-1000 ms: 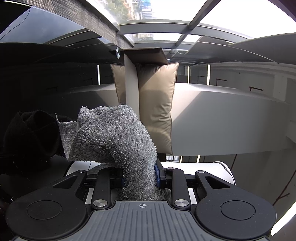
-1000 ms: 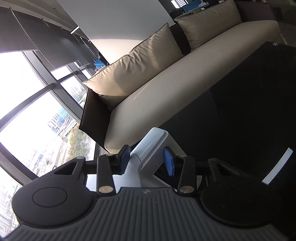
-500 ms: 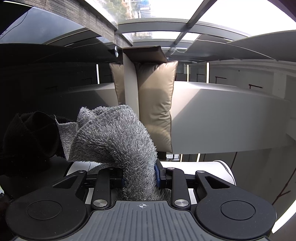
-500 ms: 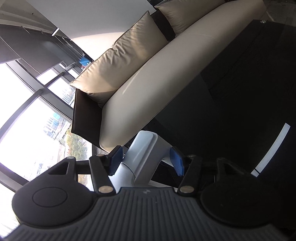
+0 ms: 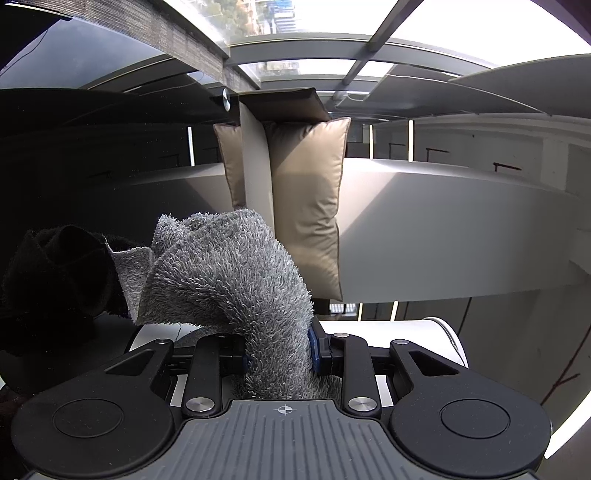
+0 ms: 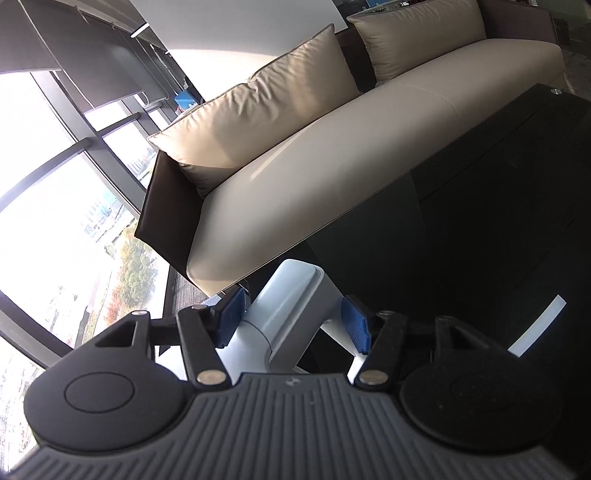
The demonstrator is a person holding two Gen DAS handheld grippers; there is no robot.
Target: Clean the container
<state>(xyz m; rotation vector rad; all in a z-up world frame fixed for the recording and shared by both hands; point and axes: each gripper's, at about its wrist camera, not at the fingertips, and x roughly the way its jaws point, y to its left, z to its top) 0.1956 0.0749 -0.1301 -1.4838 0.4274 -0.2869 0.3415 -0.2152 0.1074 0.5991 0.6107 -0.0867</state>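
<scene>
Rotating since the earlier frame, right tool is straddling, jaws apart, the pale blue-white plastic container over the black glass counter. Left tool is clamping the shaggy grey cloth above that container. Wiping step; next, pressing cloth against it.

Grey fluffy cloth bunched, flopping toward 10 o'clock; white container (glossy, pale handle) beneath it.

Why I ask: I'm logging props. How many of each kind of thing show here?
Grey cloth: 1
White container: 1
Beige cushions: 2
Sofa: 1
Total: 5
</scene>
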